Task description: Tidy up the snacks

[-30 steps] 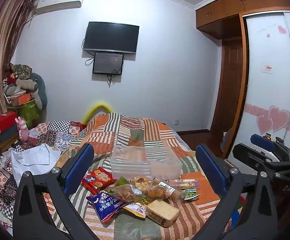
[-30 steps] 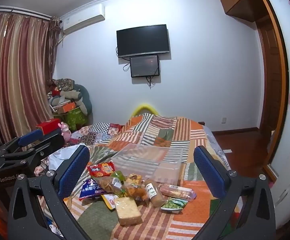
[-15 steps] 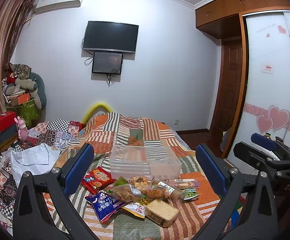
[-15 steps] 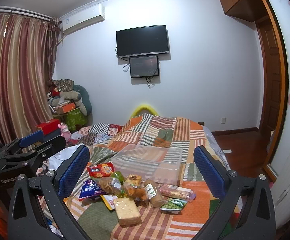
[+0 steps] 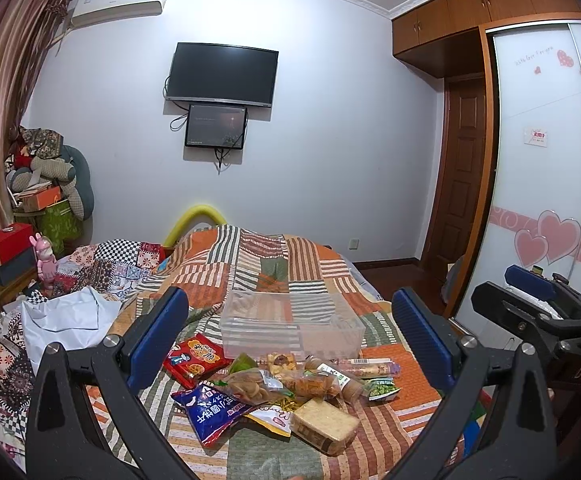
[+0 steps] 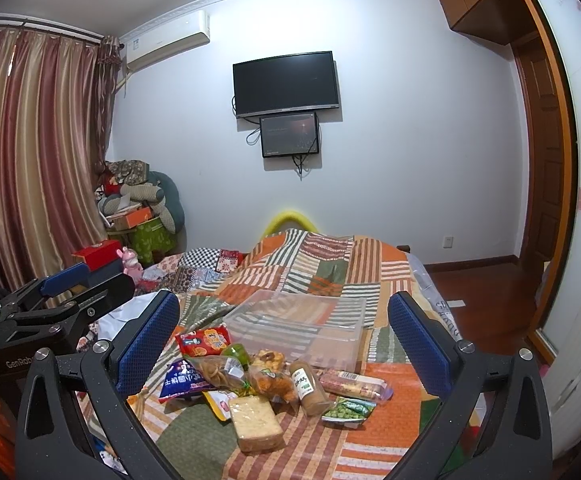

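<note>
Snacks heaped in front of the clear bin, both grippers spread and empty

Snacks lie in a loose pile on the patchwork bedspread (image 5: 314, 264), and I take the clear plastic bin (image 5: 290, 322) as my landmark. My left gripper (image 5: 290, 340) hangs above the bed with its blue pads wide apart and nothing between them. My right gripper (image 6: 286, 338) is released just the same, holding nothing.

Nothing lies inside the bin that I can see. Just in front of its near-left corner lies a red snack packet (image 5: 196, 360). Nearer to me than that, a blue snack bag (image 5: 208, 410) rests at the pile's left edge. A wrapped pale cake block (image 6: 255, 424) sits at the front of the heap, well short of the bin. To the right, a small green pea packet (image 6: 348, 412) lies beside a long pink-wrapped roll (image 6: 354, 385), which runs along the bin's front wall. Between them and the blue bag, clear bags of fried snacks (image 6: 246, 374) overlap one another.

Far behind the bin, a television (image 6: 286, 84) hangs on the wall.
</note>
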Motion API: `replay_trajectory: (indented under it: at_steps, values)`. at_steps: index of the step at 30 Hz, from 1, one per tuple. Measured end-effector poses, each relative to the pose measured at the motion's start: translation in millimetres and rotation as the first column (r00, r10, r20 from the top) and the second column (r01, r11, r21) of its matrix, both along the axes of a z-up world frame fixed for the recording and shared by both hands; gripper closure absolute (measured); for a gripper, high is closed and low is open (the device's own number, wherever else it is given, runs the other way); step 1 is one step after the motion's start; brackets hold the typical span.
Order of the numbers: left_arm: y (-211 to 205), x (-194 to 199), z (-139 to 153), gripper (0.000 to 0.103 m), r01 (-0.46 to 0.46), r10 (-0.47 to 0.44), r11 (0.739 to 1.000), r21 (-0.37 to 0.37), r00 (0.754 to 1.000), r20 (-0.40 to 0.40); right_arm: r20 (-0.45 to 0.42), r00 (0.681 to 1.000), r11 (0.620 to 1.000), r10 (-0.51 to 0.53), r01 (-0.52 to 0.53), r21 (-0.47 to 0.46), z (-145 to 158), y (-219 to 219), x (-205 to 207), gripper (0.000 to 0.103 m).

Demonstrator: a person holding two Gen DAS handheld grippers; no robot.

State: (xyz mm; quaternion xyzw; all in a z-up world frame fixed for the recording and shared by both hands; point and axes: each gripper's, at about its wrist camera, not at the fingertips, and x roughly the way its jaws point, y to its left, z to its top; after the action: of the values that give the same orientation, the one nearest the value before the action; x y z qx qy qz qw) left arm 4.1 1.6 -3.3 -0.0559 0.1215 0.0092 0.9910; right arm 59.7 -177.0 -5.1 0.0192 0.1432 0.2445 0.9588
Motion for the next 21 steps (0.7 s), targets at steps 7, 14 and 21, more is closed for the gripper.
replay_trajectory:
  at_steps: [7,14,21]
  values:
    - [-0.9,-0.3,0.6,0.000,-0.001,0.001,1.000,0.001,1.000,0.002,0.000,1.000,1.000,-0.001,0.001,0.013,1.3,-3.1,0.1,0.000]
    - [-2.6,-1.0,1.7,0.000,0.000,0.000,1.000,0.001,1.000,0.006,-0.001,1.000,1.000,0.000,0.000,0.014,1.5,-3.1,0.3,0.000]
    - [-2.8,-1.6,1.0,0.000,0.001,-0.001,1.000,0.001,1.000,0.006,0.001,1.000,1.000,0.000,0.000,0.016,1.5,-3.2,-0.6,0.000]
